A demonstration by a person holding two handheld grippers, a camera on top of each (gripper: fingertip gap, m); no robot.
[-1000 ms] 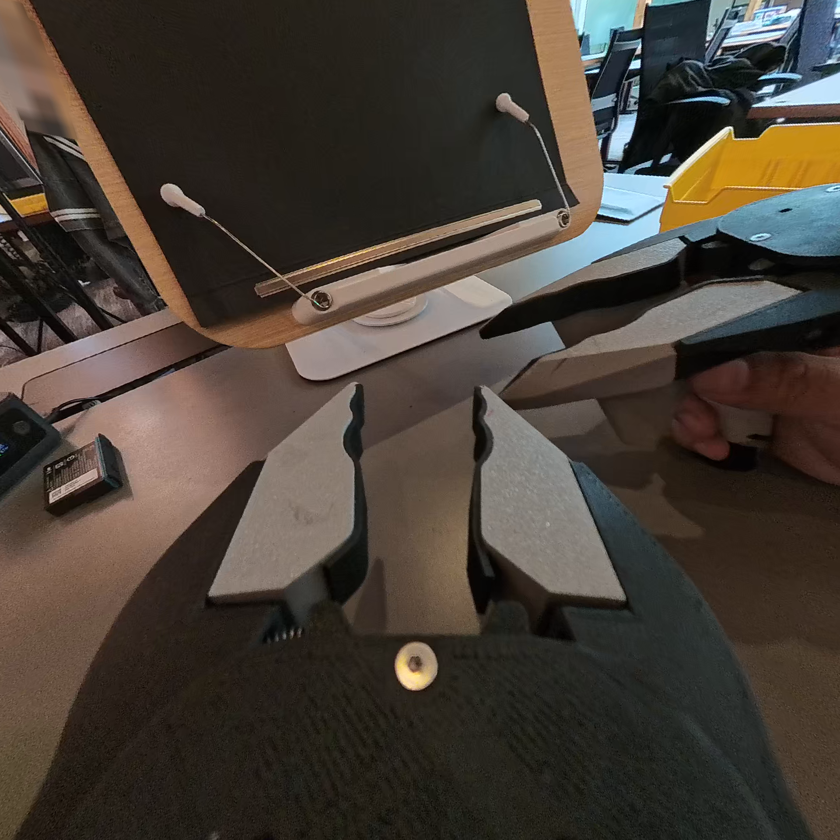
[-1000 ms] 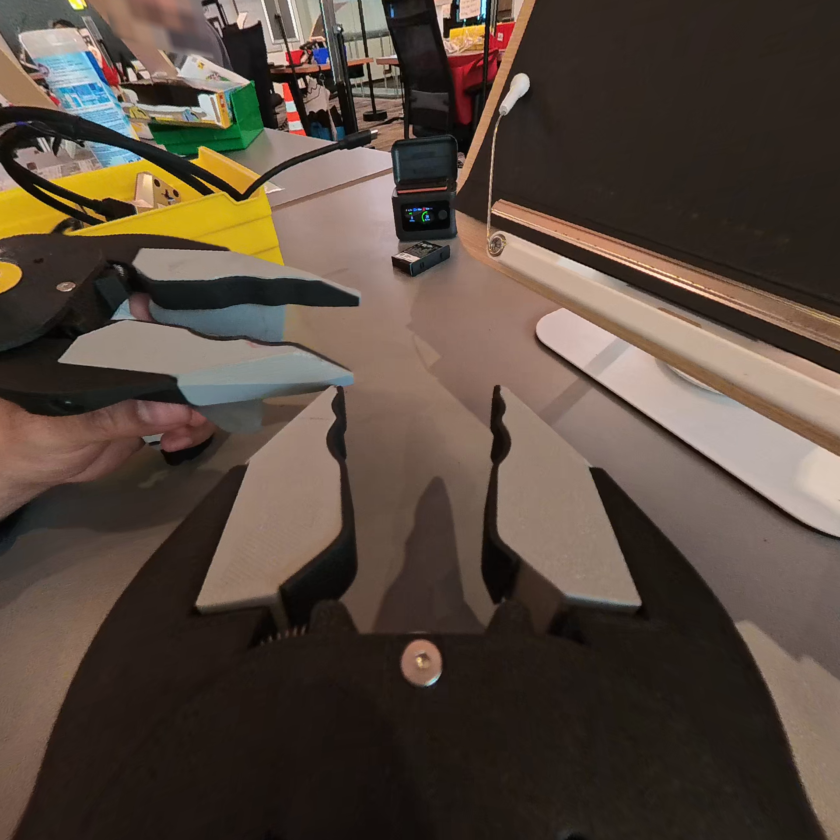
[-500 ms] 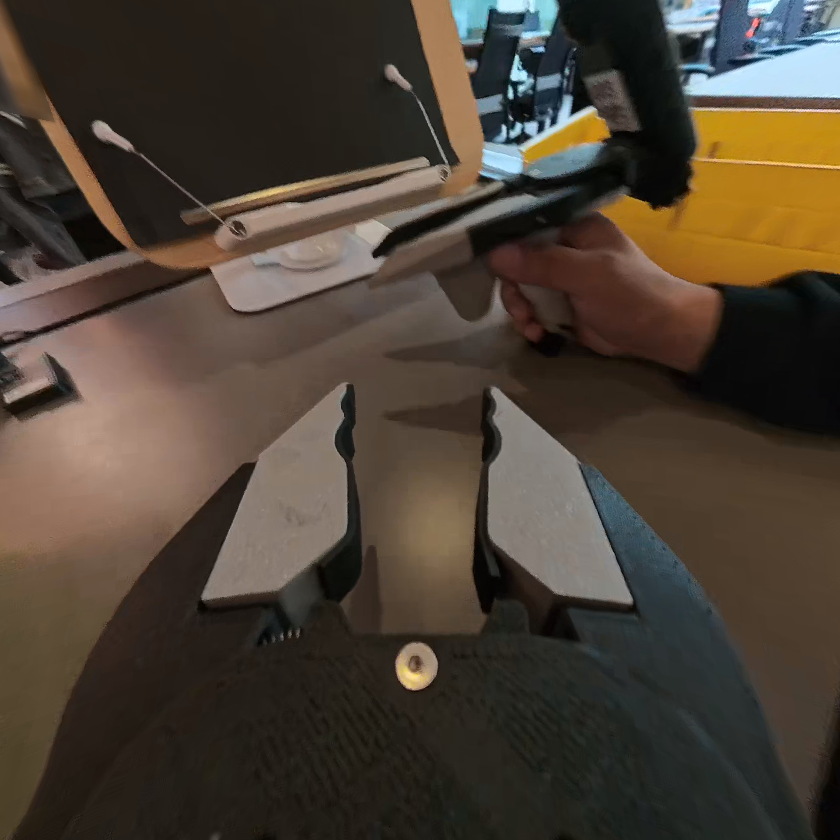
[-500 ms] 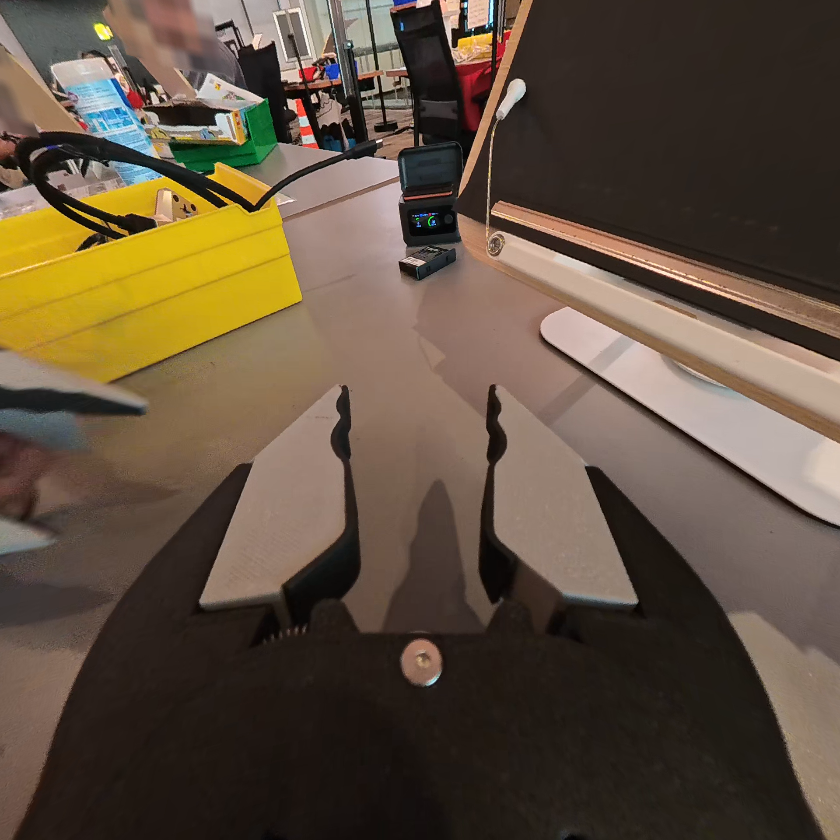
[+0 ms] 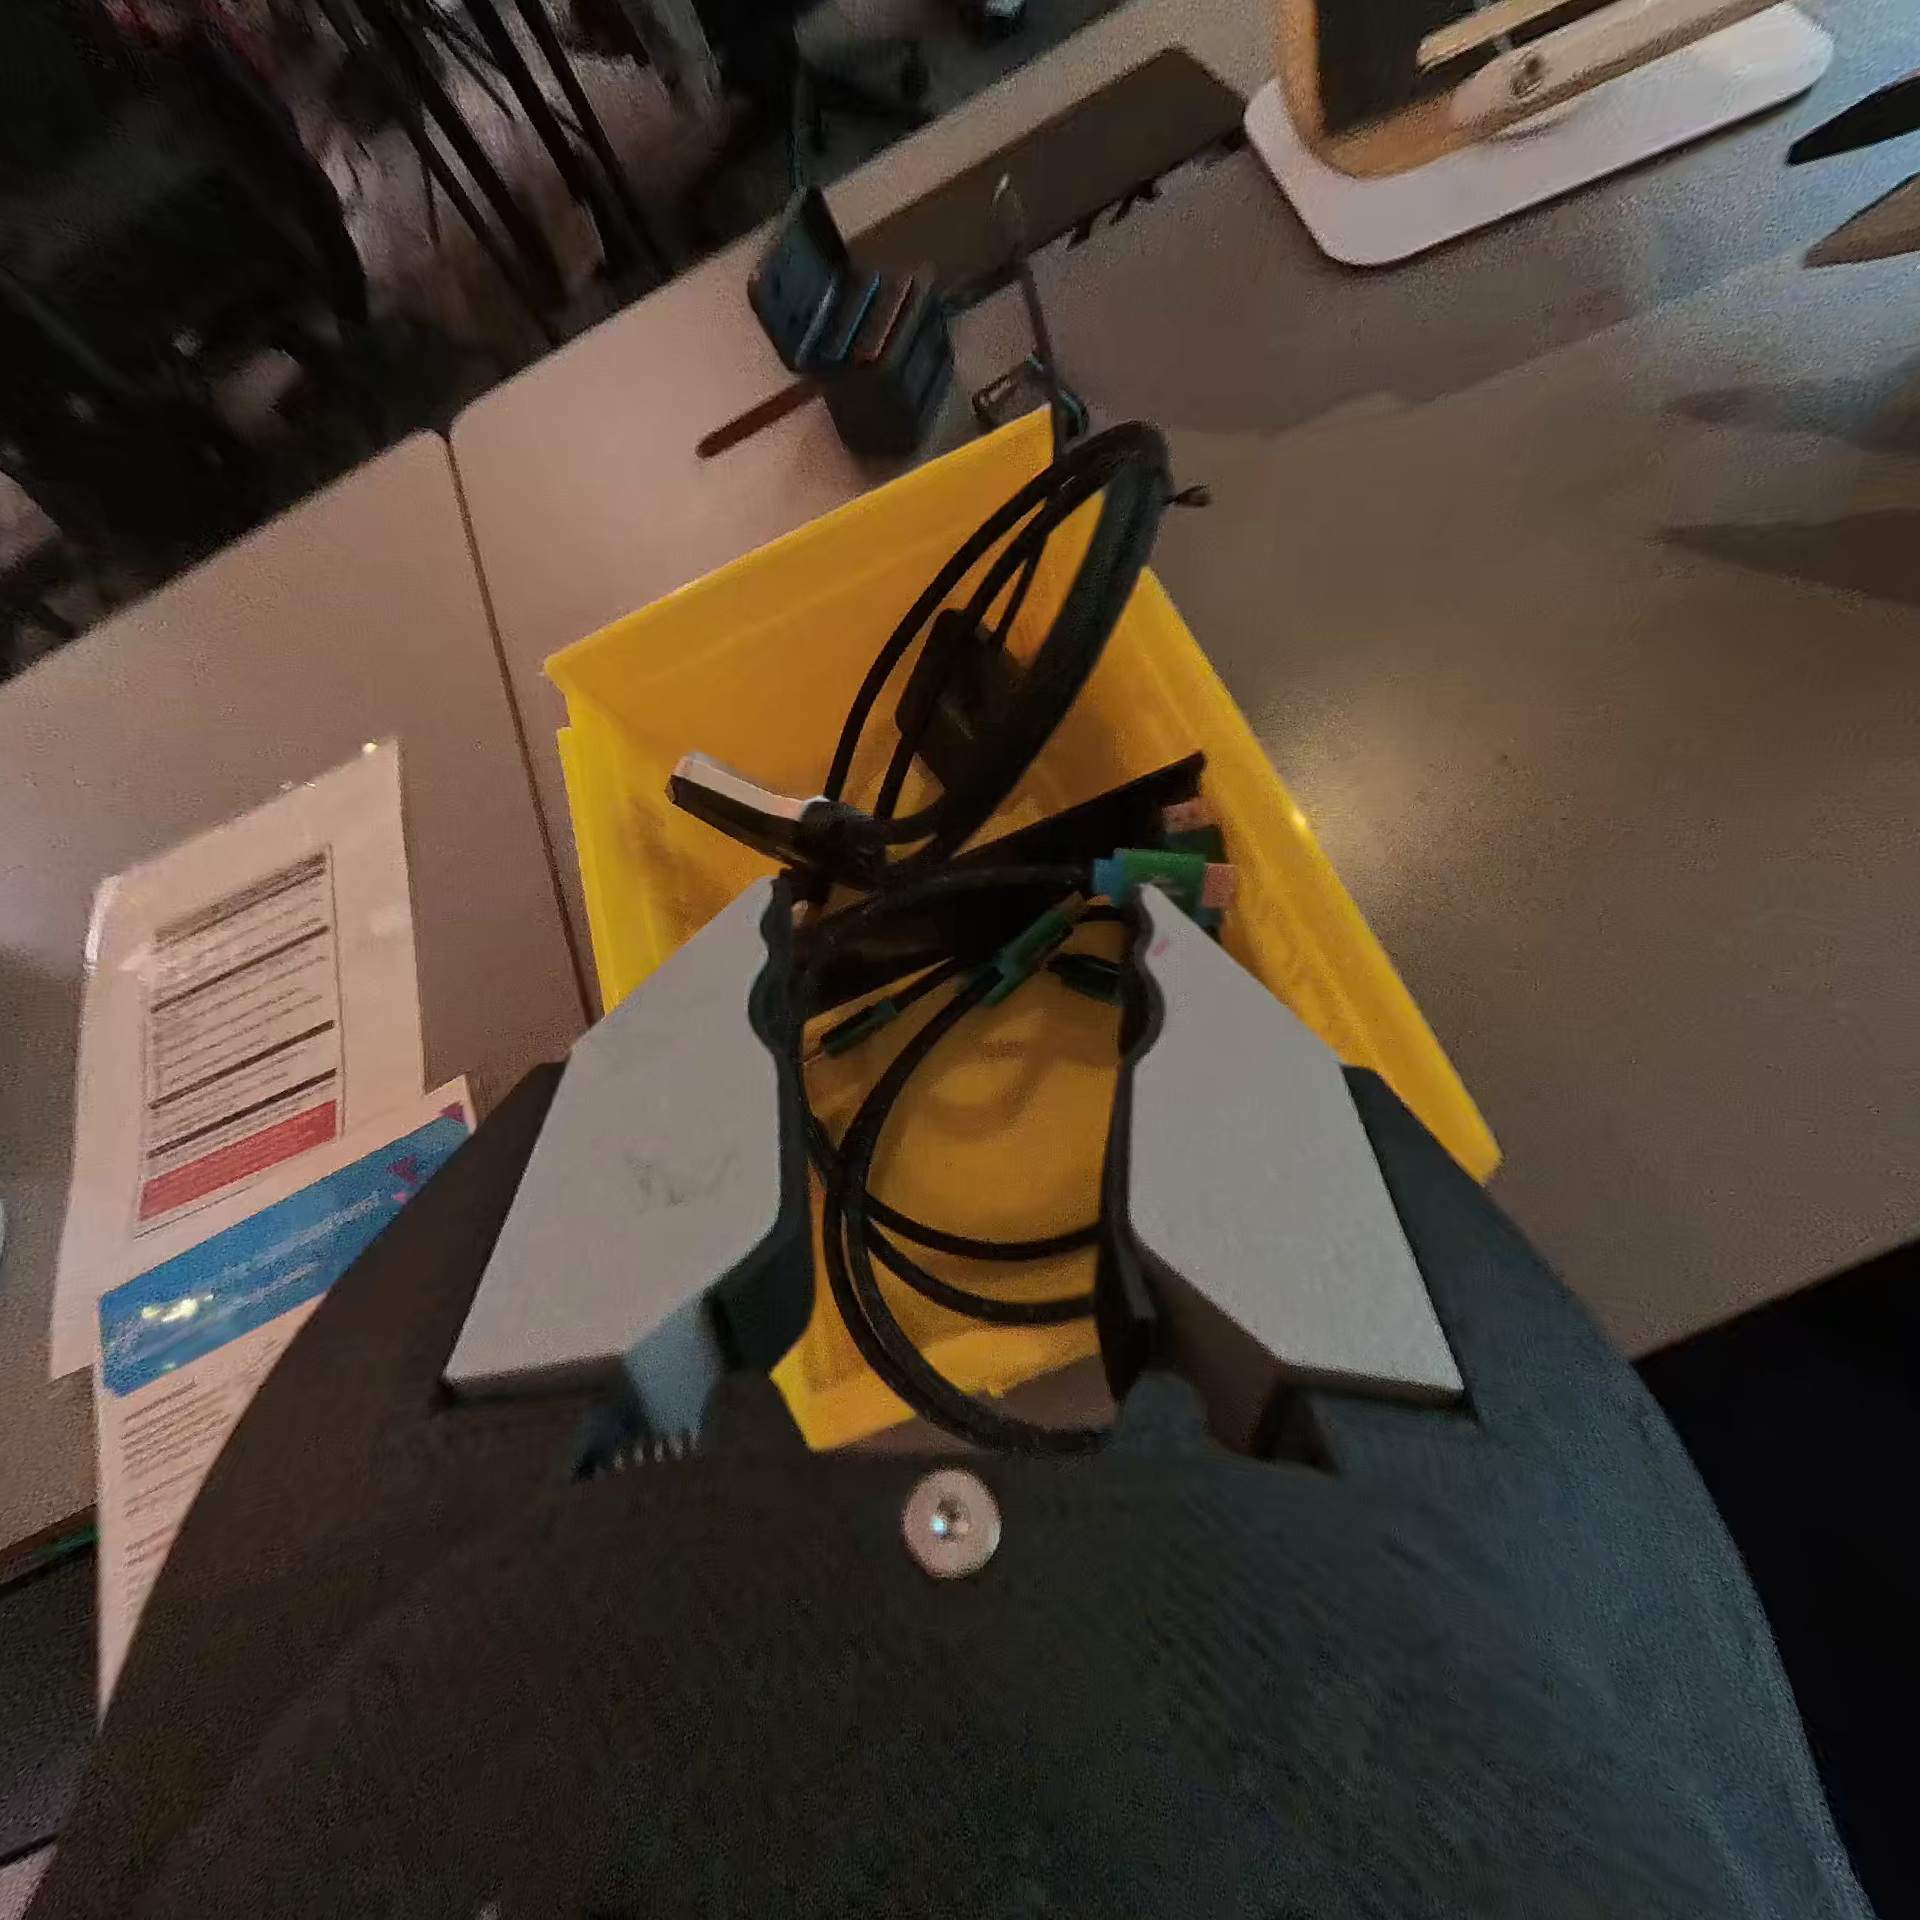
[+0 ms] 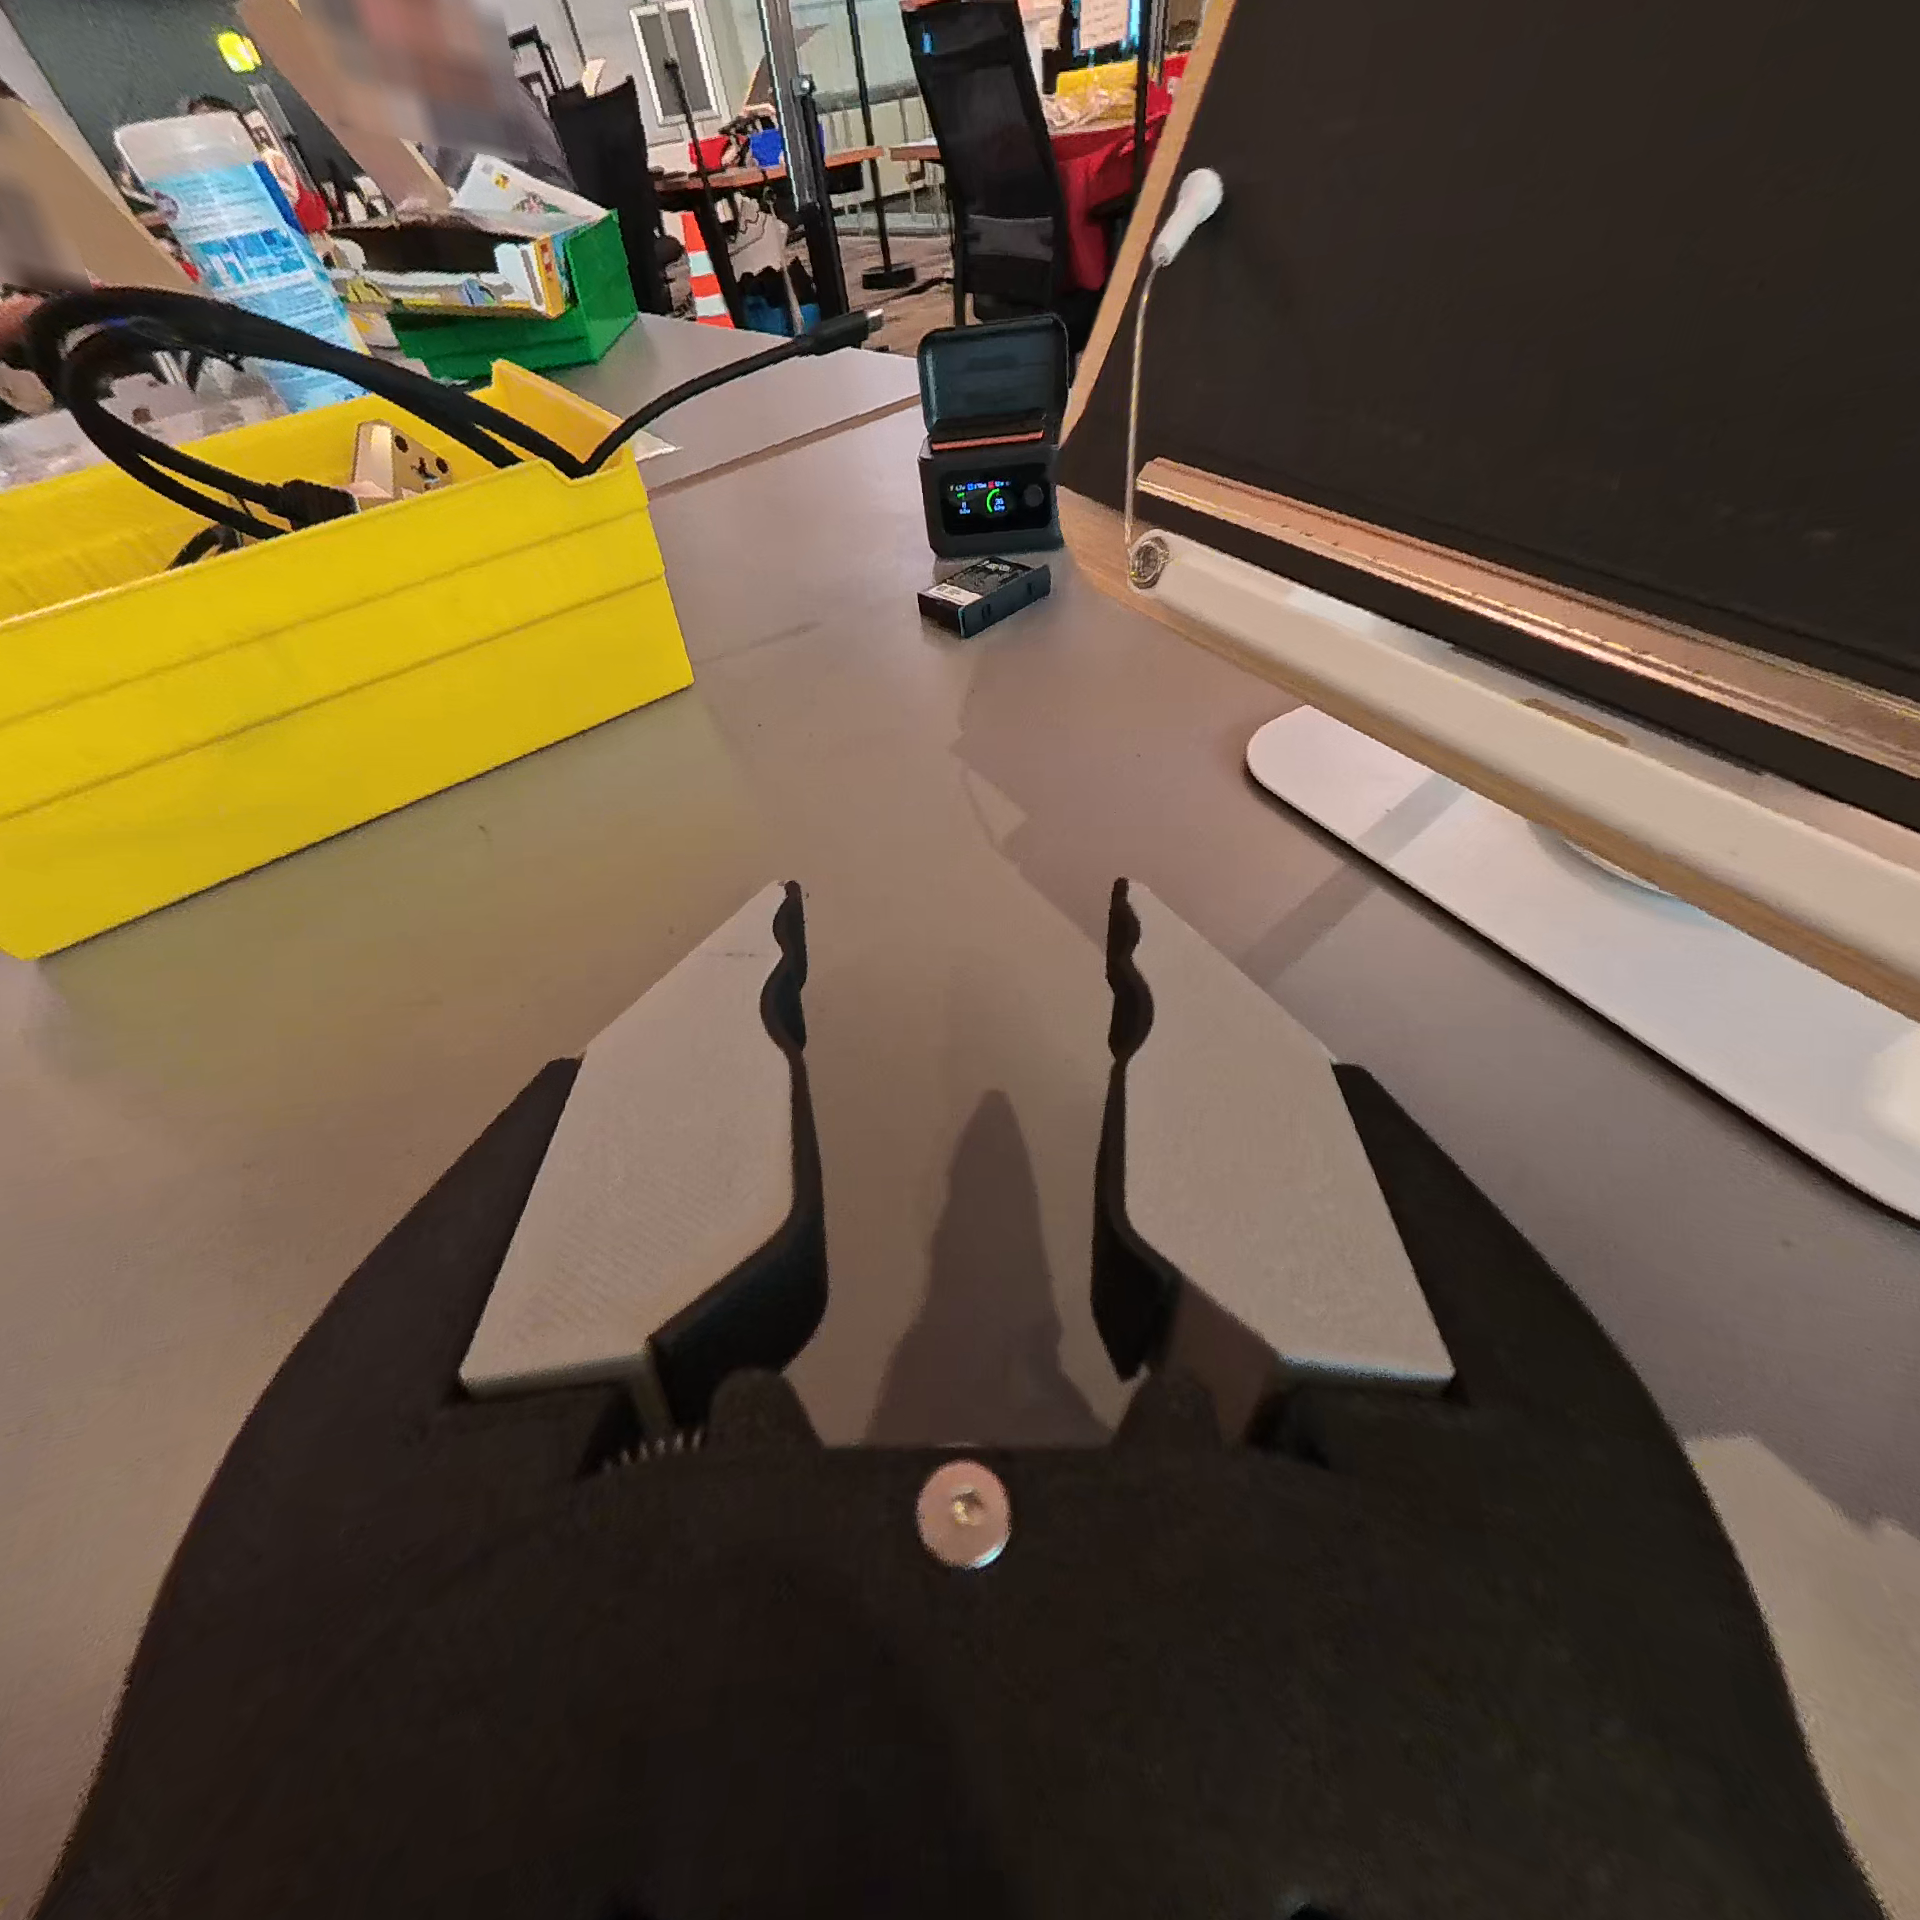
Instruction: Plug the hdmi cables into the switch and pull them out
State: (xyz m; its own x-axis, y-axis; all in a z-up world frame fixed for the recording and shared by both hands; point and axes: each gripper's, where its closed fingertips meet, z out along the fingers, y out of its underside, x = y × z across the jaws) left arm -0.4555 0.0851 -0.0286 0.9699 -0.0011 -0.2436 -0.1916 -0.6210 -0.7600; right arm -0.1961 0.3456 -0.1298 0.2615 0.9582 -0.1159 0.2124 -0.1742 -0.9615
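yellow bin (image 5: 748, 665) holds hdmi cables (image 5: 935, 1039) below left tool (image 5: 956, 925), both tools apart

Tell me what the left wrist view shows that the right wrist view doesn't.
Only the left wrist view looks down into the bin: coiled black cables, green-tipped plugs, and printed papers beside it, framed by the open left gripper. Only the right wrist view shows the open right gripper low over bare table and a green bin. Both show the yellow bin, the small black device and the book stand.
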